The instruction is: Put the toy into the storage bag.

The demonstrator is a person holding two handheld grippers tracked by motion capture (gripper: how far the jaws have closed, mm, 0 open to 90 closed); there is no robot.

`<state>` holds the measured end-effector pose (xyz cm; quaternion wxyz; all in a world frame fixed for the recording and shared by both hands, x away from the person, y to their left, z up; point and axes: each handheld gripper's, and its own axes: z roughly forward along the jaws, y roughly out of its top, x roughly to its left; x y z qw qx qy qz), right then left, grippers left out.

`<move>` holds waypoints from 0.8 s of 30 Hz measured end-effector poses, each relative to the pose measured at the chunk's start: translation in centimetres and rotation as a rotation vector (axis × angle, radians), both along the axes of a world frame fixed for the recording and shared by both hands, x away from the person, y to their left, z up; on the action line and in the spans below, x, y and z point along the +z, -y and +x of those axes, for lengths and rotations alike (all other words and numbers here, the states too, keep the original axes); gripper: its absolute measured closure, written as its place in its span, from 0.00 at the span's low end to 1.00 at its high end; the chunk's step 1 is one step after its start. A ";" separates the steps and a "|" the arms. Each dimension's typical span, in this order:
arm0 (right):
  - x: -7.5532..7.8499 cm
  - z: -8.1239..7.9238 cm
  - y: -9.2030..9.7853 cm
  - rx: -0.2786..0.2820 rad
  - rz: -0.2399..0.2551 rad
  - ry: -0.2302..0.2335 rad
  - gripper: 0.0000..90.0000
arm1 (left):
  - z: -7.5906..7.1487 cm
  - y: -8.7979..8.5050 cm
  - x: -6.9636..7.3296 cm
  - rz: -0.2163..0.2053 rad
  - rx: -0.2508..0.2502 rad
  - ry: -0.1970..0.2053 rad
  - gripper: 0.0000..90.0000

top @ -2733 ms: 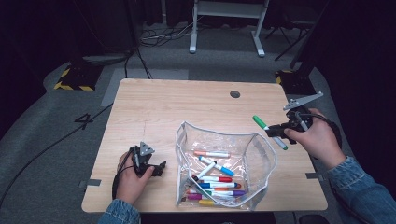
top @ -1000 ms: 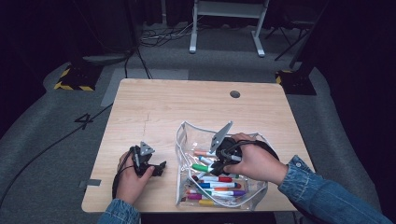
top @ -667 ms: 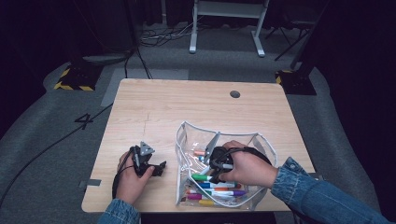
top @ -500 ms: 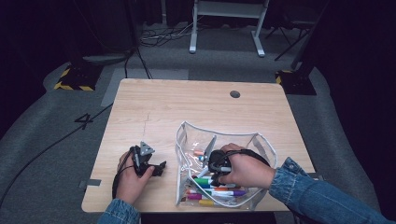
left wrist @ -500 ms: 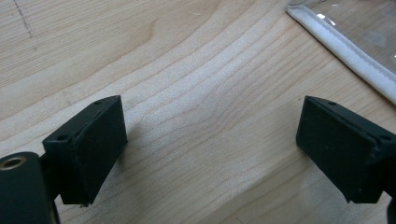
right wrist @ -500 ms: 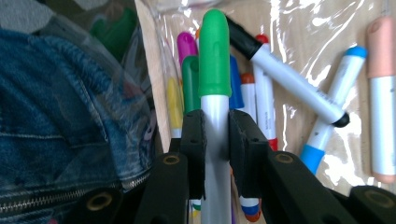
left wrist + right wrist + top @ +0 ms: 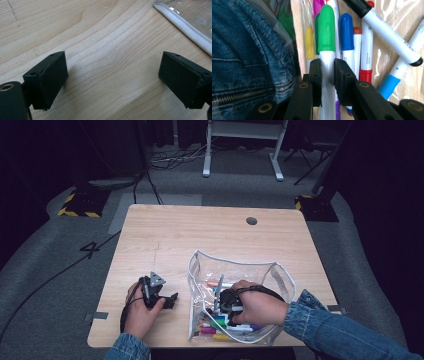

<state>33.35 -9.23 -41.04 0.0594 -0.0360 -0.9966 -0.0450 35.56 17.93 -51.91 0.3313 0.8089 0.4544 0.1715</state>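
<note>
Item: green-capped marker (image 7: 326, 37), clamped by its white barrel between the pads of my right gripper (image 7: 327, 75), jaws nearly closed on it, inside the clear zip pouch (image 7: 280, 275) at about 5 o'clock on the table (image 7: 200, 230). Status: I judge the marker delivered into the pouch but not yet released; it hangs just above the heap of markers, a blue-capped marker (image 7: 347, 32) just beside it at 3 o'clock. Remaining: open the jaws, lift out. Item: my left gripper (image 7: 172, 299), at 7 o'clock on the table, jaws wide apart over bare wood, nothing between them; the pouch's white zip edge (image 7: 185, 30) lies at its 2 o'clock. Clearances: the pouch walls stand close round my right hand, so exit is upward; the table's near edge sits just beyond the pouch; the far half at 12 o'clock offers open room
</note>
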 end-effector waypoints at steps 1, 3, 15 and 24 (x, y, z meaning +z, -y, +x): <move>0.0 0.0 0.0 0.000 0.008 0.014 0.76 | 0.0 0.0 0.0 0.000 -0.001 0.000 0.10; 0.0 0.1 0.1 -0.019 0.082 0.058 0.53 | 0.0 0.0 0.0 0.000 -0.001 -0.001 0.10; 4.5 0.9 2.1 -0.131 0.322 0.167 0.44 | 0.0 0.0 0.0 0.000 -0.001 -0.001 0.10; 7.4 1.5 4.9 -0.236 0.494 0.231 0.38 | 0.0 0.0 0.0 -0.002 0.001 0.000 0.10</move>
